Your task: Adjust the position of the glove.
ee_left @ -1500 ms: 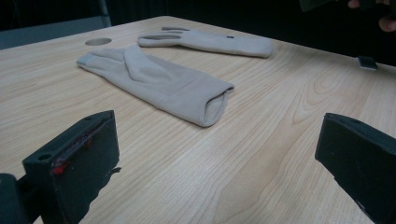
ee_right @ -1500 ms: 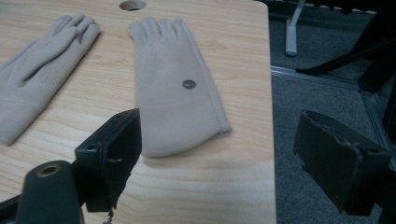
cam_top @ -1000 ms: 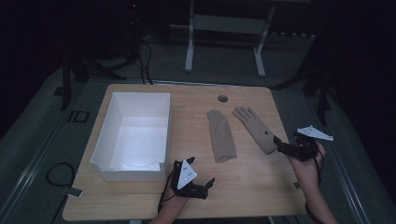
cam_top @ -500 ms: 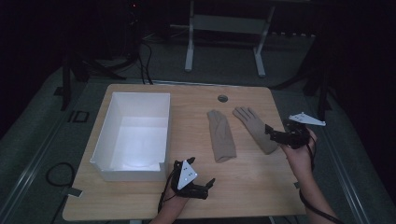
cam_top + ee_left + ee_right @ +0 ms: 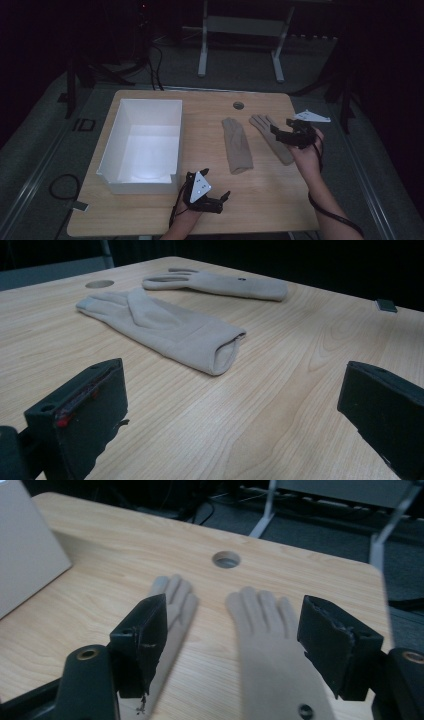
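right tool [image 5: 230,645]: jaws closing, nothing gripped | right glove [image 5: 272,650] under its jaws | lower onto the glove's middle, then clench | left tool [image 5: 235,425]: released

Count: two beige knit gloves, one [image 5: 237,146] left of the other [image 5: 270,135], both flat on one light wooden table [image 5: 150,210]. One white rectangular open-top box [image 5: 142,145]. Two black two-jaw handheld grippers, left [image 5: 212,197] and right [image 5: 282,131].
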`<state>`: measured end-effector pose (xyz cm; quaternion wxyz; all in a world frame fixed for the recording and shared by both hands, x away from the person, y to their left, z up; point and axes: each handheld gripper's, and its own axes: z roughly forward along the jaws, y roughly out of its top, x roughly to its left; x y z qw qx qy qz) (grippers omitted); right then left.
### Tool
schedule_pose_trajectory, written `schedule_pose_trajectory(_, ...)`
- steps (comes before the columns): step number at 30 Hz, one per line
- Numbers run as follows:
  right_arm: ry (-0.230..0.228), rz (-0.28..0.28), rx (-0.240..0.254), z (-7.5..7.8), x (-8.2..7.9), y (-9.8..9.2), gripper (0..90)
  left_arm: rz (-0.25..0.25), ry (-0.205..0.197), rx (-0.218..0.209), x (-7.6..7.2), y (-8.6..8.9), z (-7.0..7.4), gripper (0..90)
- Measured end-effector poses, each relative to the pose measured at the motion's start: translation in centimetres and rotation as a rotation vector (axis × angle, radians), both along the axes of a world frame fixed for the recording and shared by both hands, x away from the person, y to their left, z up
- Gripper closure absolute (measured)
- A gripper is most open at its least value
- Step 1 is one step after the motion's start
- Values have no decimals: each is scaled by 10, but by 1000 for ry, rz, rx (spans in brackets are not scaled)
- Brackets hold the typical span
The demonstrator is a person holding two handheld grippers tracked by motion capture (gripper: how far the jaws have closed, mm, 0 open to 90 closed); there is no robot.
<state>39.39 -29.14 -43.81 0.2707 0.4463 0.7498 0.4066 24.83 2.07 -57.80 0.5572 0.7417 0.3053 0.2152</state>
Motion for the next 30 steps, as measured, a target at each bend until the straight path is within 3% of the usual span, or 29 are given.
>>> schedule_pose_trajectory(8, 37, 73, -16, -10, 15, 37, 281, -1, 0, 0, 0, 0, 0, 1)
schedule_pose_trajectory(16, 77, 102, -37, -26, 27, 67, 281, -11, 5, -4, 0, 0, 0, 1)
schedule_pose_trajectory(30, 157, 93, -59, -61, 49, 90, 281, -14, 0, 0, 0, 0, 0, 1)
